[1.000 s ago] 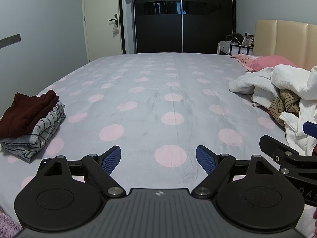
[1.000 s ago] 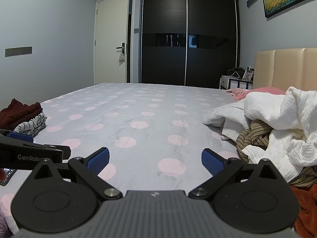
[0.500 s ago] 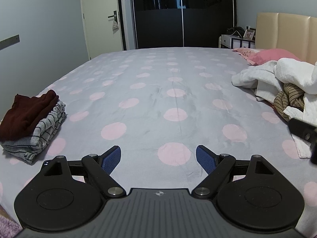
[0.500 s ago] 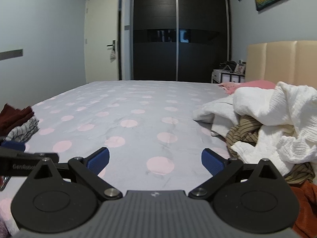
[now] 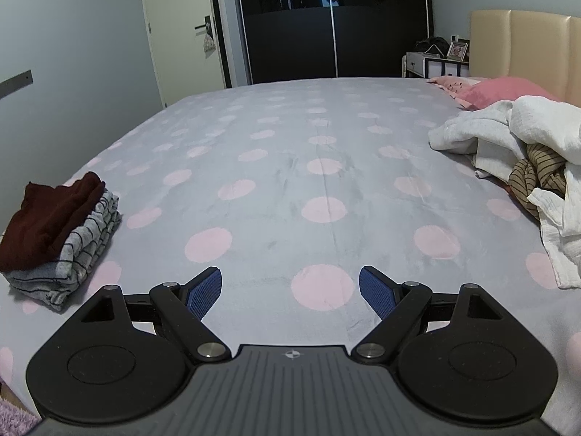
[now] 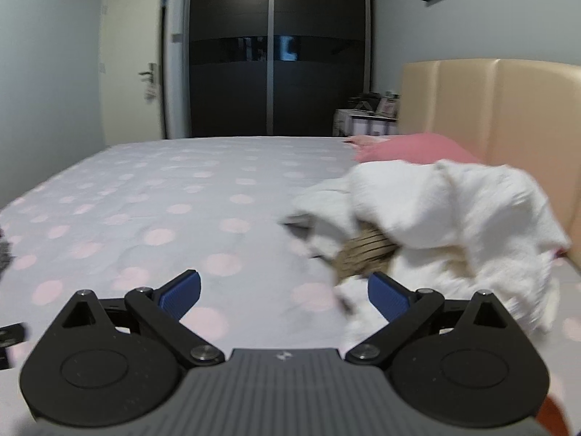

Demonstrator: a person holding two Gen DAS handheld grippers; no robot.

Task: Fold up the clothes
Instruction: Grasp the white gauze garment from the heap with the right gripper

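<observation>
An unfolded heap of clothes lies at the bed's right side: white garments [image 5: 541,127] [image 6: 443,200] over a brown striped one [image 5: 537,178] [image 6: 366,254]. At the left edge sits a folded stack, a dark red piece [image 5: 51,214] on a grey striped one [image 5: 83,250]. My left gripper [image 5: 290,292] hovers open over the bedspread, nothing between its blue pads. My right gripper [image 6: 284,293] is open too, its right pad just short of the white heap. The right wrist view is motion-blurred.
The bed [image 5: 290,167] has a grey spread with pink dots. A pink pillow [image 5: 504,89] lies against the beige headboard [image 6: 501,109]. Beyond are a black wardrobe [image 5: 334,21], a white door [image 5: 181,29] and a nightstand [image 5: 435,63].
The right gripper has swung right and closer to the white heap, leaving the left wrist view. The left gripper has shifted a little; both stay open.
</observation>
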